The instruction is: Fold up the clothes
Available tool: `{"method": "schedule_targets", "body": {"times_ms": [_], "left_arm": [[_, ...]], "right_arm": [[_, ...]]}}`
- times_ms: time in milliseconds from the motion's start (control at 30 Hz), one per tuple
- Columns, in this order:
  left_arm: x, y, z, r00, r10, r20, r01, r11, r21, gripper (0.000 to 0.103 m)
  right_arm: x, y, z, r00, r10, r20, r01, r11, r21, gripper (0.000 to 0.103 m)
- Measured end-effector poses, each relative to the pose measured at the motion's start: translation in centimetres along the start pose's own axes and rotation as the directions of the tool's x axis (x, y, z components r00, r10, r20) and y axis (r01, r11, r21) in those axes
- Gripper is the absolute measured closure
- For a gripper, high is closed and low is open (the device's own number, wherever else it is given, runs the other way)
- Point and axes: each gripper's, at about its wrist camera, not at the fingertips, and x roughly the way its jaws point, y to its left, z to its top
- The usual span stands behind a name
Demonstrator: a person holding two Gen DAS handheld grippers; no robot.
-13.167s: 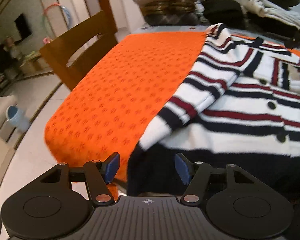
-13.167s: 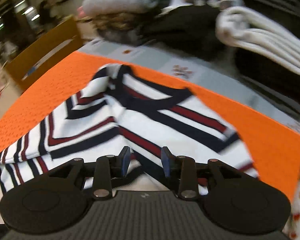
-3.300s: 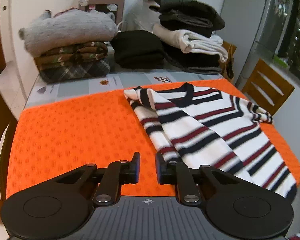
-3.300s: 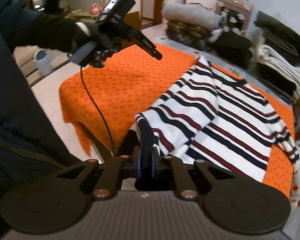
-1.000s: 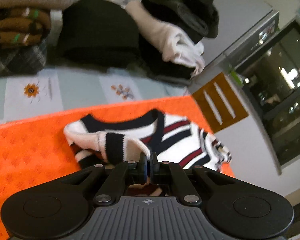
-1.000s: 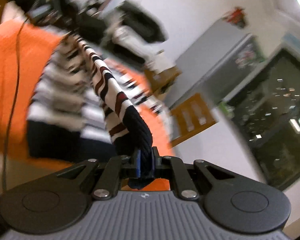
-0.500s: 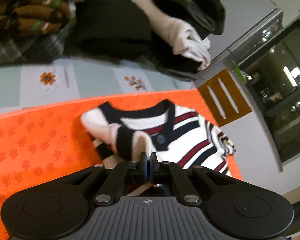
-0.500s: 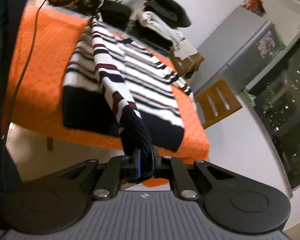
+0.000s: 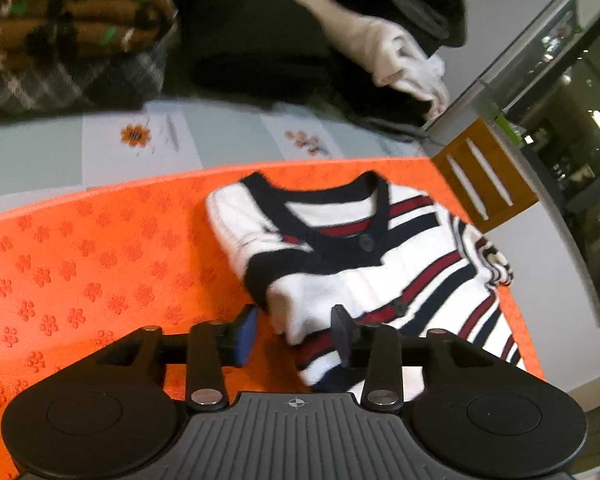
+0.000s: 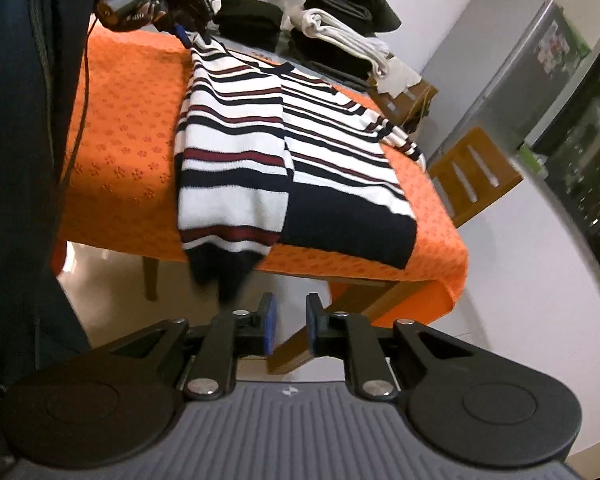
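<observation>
Orange tablecloth (image 10: 112, 136) bearing one striped sweater (image 10: 260, 128), lengthwise from near edge toward stacked clothes; left gripper (image 9: 296, 330) jaws just parted, released over its shoulder; right gripper (image 10: 288, 324) just loosened, empty, beside the hanging cuff.

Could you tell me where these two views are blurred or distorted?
Left wrist view: motion blur smears the folded piles at the top and softens the sweater; the fisheye bends the orange cloth edge into an arc. Right wrist view: mostly sharp, though the dark cuff hanging off the table is blurred, and the fridge leans from lens distortion.
</observation>
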Motion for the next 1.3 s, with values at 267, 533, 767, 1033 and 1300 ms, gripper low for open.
{"method": "schedule_targets", "body": {"times_ms": [267,533,767,1033,1300], "left_arm": [[-3.3,-4.1,-0.5,0.987,0.006,0.162,-0.030,0.989,0.148,0.047],[-2.4,-9.6,-3.4,0.994,-0.061,0.091,0.022,0.924,0.382,0.048],[0.6,-11.6,-6.5,0.999,-0.042,0.016,0.032,0.911,0.412,0.048],[3.2,-11.2,-8.0,0.998,0.055,0.026,-0.061,0.932,0.357,0.046],[0.6,-15.3,-8.2,0.980,0.140,0.143,-0.175,0.945,0.275,0.031]], "right_arm": [[-0.6,-2.5,1.3,0.999,0.029,0.013,-0.030,0.995,0.098,0.076],[0.1,-6.3,3.3,1.000,0.004,0.030,-0.010,0.982,0.189,0.072],[0.5,-10.1,4.9,0.998,0.036,0.042,-0.047,0.956,0.291,0.065],[0.9,-14.4,5.8,0.996,0.076,0.054,-0.088,0.955,0.283,0.058],[2.4,-22.4,6.3,0.955,0.266,0.128,-0.288,0.937,0.197,0.046]]}}
